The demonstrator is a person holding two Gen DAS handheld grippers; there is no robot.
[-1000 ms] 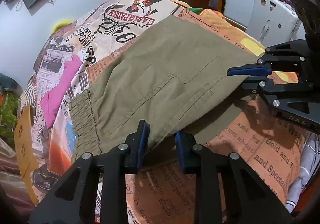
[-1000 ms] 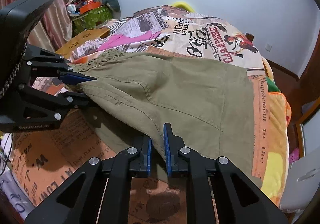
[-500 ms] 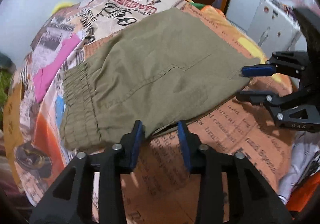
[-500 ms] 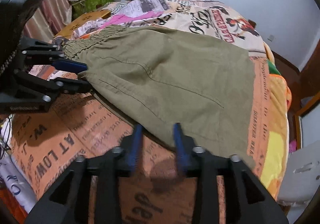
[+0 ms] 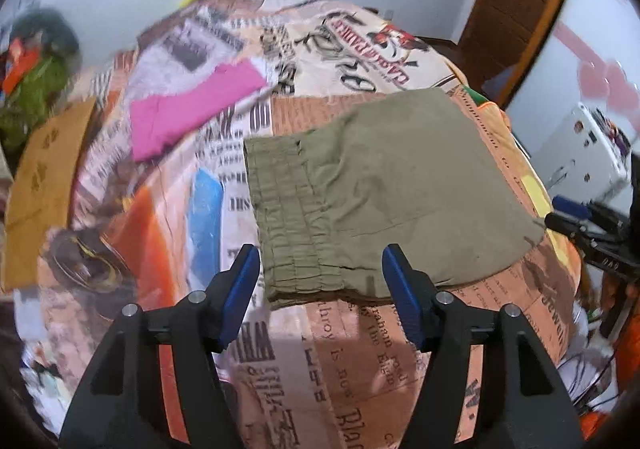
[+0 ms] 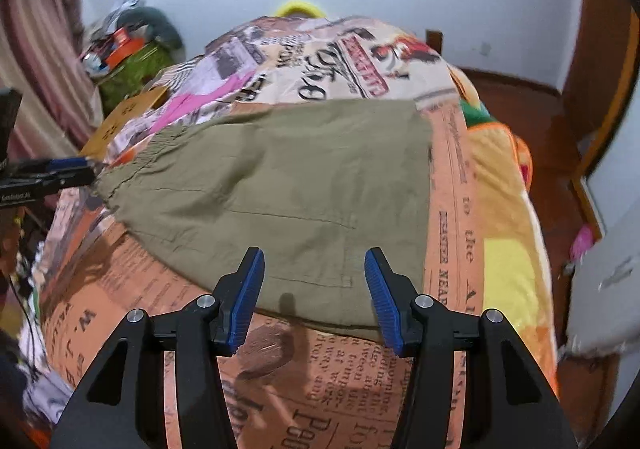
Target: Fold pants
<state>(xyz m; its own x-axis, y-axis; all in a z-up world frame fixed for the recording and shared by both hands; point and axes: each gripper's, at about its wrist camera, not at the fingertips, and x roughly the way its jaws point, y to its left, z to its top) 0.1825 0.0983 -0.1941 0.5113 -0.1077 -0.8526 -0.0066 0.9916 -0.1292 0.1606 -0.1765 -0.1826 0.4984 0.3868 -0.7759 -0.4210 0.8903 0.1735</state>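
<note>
Near the bed's (image 5: 400,361) edge, my left gripper (image 5: 320,297) and right gripper (image 6: 314,295) have just spread, dropping the pants (image 5: 384,185); this fold looks done.

1. The olive-green pants (image 5: 384,185) lie folded into a compact, flat block on the bed.
2. Their gathered elastic waistband (image 5: 288,221) forms the left end.
3. The near edge is slightly rumpled.

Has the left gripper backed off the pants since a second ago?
Yes. The left gripper, whose jaws have just been opening, has let go and pulled back off the pants hem toward the bedspread's near edge.
</note>
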